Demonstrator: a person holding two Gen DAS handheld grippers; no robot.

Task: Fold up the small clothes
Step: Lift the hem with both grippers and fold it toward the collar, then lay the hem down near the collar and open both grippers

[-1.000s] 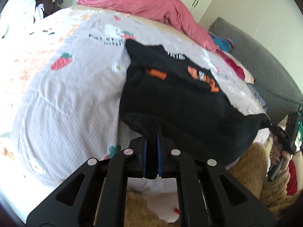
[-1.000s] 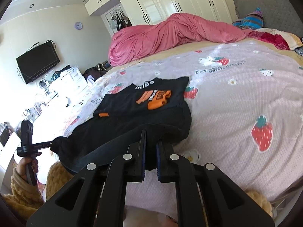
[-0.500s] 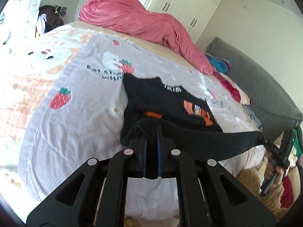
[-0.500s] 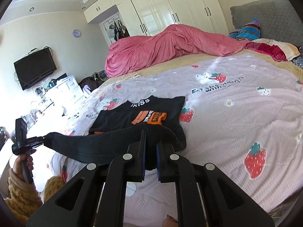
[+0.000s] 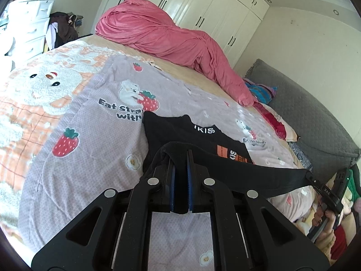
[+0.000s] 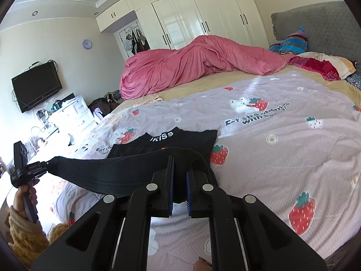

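A: Both corners of the near hem are coming up off the bed now. The left gripper (image 5: 180, 180) is clamped tight on one corner of the black T-shirt (image 5: 194, 133), and the right gripper (image 6: 179, 180) is pinched shut on the other, so the hem is stretching into a taut band between them.

B: And a second ago?

A: The hem was hanging low, down by the bed's edge, with most of the orange print showing. Now the band is riding higher and further over the shirt, and in the right wrist view it is covering nearly all of the orange print (image 5: 230, 155). The collar end is lying flat on the bed, white lettering facing up.

B: So what is that telling you about the fold?

A: I am reading it as the bottom half being carried over towards the collar, a first fold roughly midway through. The hem still needs to be laid down square on the upper half.

B: What is it lying on?

A: A lilac bedspread (image 5: 94, 158) printed with strawberries and little bears, soft and slightly wrinkled. A pink duvet (image 6: 198, 65) is heaped along the far side, well apart from the shirt. A grey headboard (image 5: 311, 122) is standing at one end with pillows beside it, white wardrobes (image 6: 194, 15) are lining the far wall, and a television (image 6: 36, 85) is hanging above a cluttered white dresser.
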